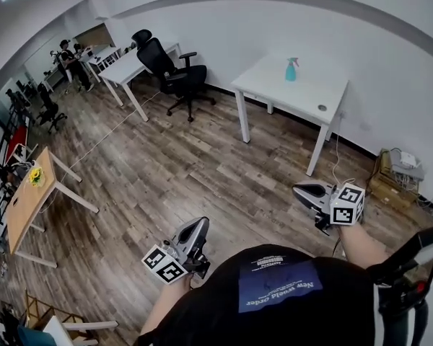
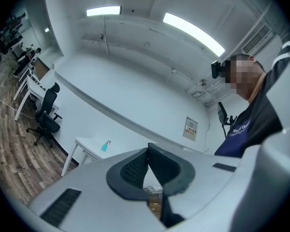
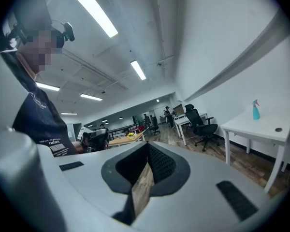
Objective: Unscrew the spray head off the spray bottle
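A teal spray bottle [image 1: 291,69] stands upright on a white table [image 1: 314,85] against the far wall, well away from both grippers. The left gripper view shows the bottle [image 2: 105,146] small on that table [image 2: 87,148]. In the right gripper view the bottle [image 3: 255,109] stands at the far right on the table [image 3: 261,125]. My left gripper [image 1: 200,226] is held low in front of my body, jaws shut with nothing between them. My right gripper [image 1: 305,191] is further right, also shut and empty. Both hang over the wooden floor.
A small round object [image 1: 322,108] lies near the table's front corner. A black office chair [image 1: 169,67] and white desks [image 1: 126,67] stand to the left. A wooden table with a yellow flower [image 1: 30,193] is at far left. Boxes [image 1: 397,175] sit by the right wall. A person [image 1: 71,62] sits far back.
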Demonstrator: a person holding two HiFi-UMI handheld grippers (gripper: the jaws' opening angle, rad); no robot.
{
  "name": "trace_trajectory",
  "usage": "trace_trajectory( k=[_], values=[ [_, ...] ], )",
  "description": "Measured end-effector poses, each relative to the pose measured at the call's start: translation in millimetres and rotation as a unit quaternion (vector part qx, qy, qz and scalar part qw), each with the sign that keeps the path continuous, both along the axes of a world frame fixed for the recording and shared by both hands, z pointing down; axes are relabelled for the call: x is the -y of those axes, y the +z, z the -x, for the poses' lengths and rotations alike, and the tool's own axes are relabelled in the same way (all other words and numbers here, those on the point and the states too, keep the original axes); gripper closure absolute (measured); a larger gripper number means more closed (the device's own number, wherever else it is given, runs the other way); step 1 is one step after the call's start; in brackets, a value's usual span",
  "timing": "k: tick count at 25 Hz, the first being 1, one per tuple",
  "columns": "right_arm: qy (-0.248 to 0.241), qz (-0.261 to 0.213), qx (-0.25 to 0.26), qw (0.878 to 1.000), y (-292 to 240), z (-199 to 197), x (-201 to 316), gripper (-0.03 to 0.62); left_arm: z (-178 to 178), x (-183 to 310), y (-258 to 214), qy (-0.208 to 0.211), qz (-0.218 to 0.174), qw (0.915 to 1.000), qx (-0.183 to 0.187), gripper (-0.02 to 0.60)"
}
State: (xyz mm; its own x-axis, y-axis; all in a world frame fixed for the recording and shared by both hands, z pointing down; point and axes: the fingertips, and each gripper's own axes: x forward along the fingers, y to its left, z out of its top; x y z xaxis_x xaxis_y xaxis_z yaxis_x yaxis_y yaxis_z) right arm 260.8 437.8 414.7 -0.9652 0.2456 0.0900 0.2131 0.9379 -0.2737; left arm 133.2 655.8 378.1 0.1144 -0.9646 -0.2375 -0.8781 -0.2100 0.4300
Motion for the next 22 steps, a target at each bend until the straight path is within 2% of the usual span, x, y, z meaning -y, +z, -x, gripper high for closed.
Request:
trace_trajectory(
  k=[6,10,16,22],
  values=[
    [-0.001,0.000,-0.014,1.000,13,58,-16,0.597,70,-10,10,-0.002,-0.001,0.9999,-0.011,0.577],
    [-0.006,-0.003,-0.021,1.000,18,86,-11,0.597,100,-10,22,-0.013,-0.003,0.9997,-0.021,0.577],
    [-0.032,0.010,-0.024,0.999,27,140,19,0.597,137,14,33,-0.035,0.009,0.9988,-0.033,0.577],
    [-0.080,0.016,-0.014,0.997,34,214,81,0.597,190,62,31,-0.087,0.019,0.9958,-0.021,0.577]
  ],
)
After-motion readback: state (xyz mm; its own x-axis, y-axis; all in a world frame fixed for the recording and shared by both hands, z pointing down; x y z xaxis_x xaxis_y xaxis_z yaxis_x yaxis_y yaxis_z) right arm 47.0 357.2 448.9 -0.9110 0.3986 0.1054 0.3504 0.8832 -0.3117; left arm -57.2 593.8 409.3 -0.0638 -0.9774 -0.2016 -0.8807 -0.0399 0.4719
